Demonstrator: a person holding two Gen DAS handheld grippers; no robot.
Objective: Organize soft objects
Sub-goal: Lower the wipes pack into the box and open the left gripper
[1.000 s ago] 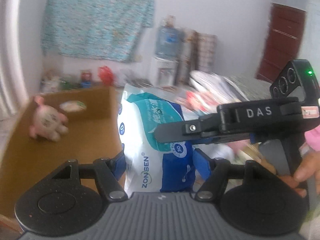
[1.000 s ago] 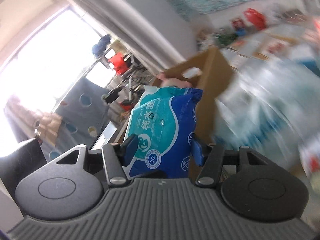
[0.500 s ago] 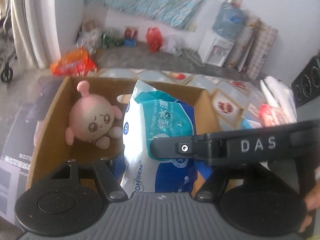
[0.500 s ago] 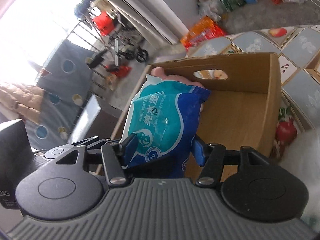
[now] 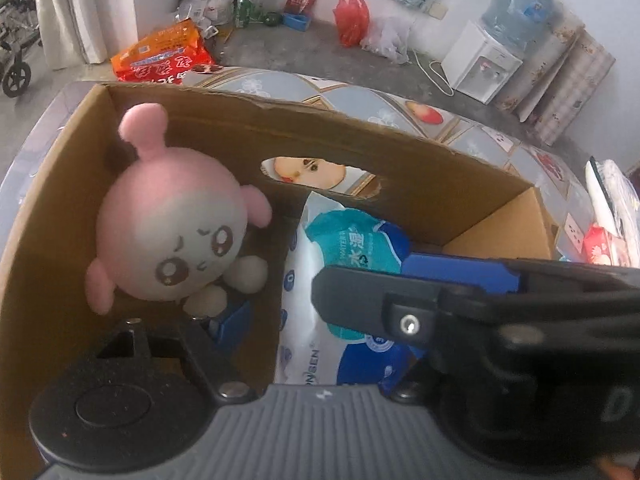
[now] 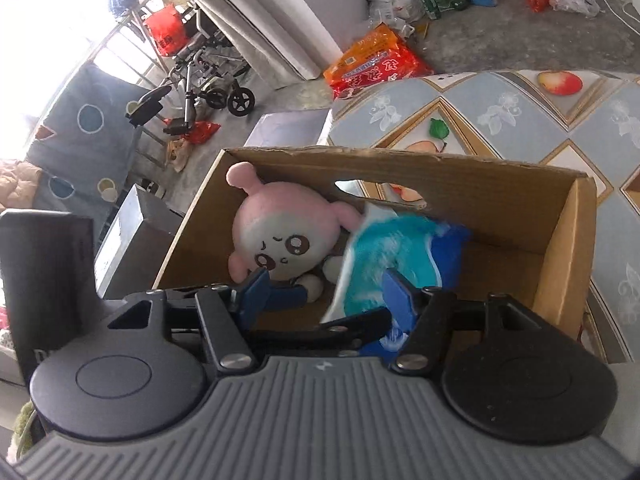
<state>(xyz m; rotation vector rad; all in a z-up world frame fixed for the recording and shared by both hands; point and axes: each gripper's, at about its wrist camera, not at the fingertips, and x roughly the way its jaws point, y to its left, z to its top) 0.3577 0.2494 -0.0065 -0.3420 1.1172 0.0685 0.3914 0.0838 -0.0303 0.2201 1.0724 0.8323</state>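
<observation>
1. Table [image 5: 360, 100], patterned cloth. It filled the upper right of the right wrist view and carried the box.

2. Cardboard box [image 5: 400, 136], open-topped, with a hand-hole in its far wall. A second ago we saw it only from the side. Now both cameras looked down into it.

3. Wipes pack [image 5: 348, 248], blue and white, the item in hand. It had been carried clamped by both grippers and was now inside the box at centre frame, leaning near the far wall just right of the plush. We judged this item as good as stowed, with other soft goods left to fetch.

4. Pink plush [image 5: 172, 232], in the box's left half and lying against the left wall (it looked stowed already).

5. Right gripper [image 6: 328, 294]. Its jaws had just been opening and stood apart. The left pad was clear of the pack and the right pad overlapped its edge, so we recorded no grip.

6. Left gripper [image 5: 320, 332]. Its jaws had also just been opening. The left finger stood well off the pack, which lay loosely between them.

Not legible:
- The left gripper's right finger, hidden behind the right gripper's black arm crossing the lower right.
- The pack in the right wrist view, which was motion-blurred, so we could not tell whether it had settled.
- The pack's lower end and the box's near wall, both cut off by the gripper bodies.
</observation>
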